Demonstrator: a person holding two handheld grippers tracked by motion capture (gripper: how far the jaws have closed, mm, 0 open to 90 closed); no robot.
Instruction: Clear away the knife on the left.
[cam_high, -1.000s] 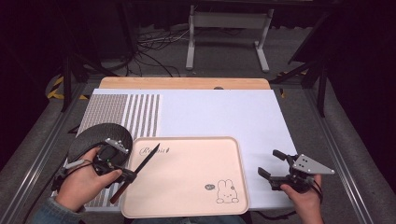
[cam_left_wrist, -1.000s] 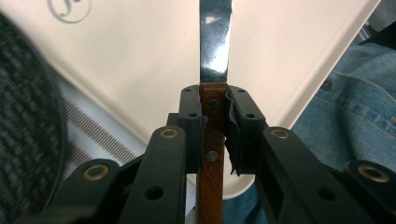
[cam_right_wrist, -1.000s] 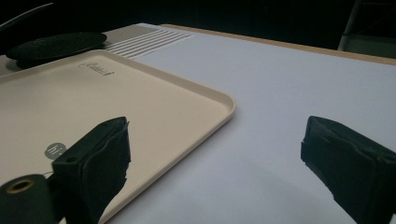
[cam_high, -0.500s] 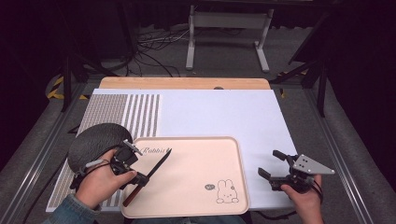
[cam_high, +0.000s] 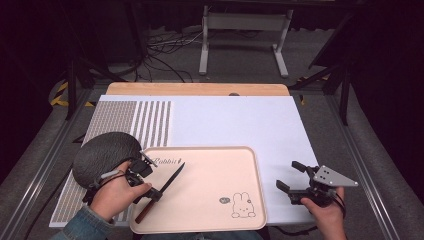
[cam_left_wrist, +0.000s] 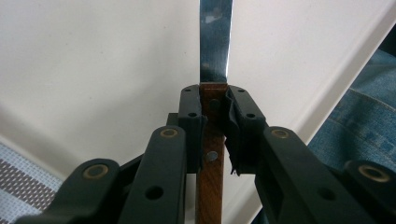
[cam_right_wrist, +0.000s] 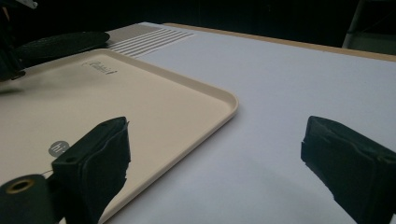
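High view: the left gripper (cam_high: 150, 192) holds a knife (cam_high: 162, 190) by its wooden handle, over the left part of the pink tray (cam_high: 210, 220). The blade points up and away toward the tray's middle, and the handle end hangs just above the tray's near left rim. In the left gripper view the jaws are narrow and clamp the handle just below where the blade (cam_left_wrist: 215, 42) starts, with the tray's pale surface close beneath. Whether the knife already touches the tray cannot be told from these pictures; it looks low over it.

The right gripper (cam_high: 295, 187) rests at the right of the tray on the white mat (cam_high: 235, 120), well apart from the knife. Its jaws stand wide with nothing between them, as the right gripper view shows too. A dark round pad (cam_high: 102, 152) lies on the bench just left of the tray, behind the left hand (cam_high: 115, 195).

By my reading, the pick-up is done and the carry to the tray is nearly done. What is left is to set the knife flat on the tray, let it go and draw the gripper back.
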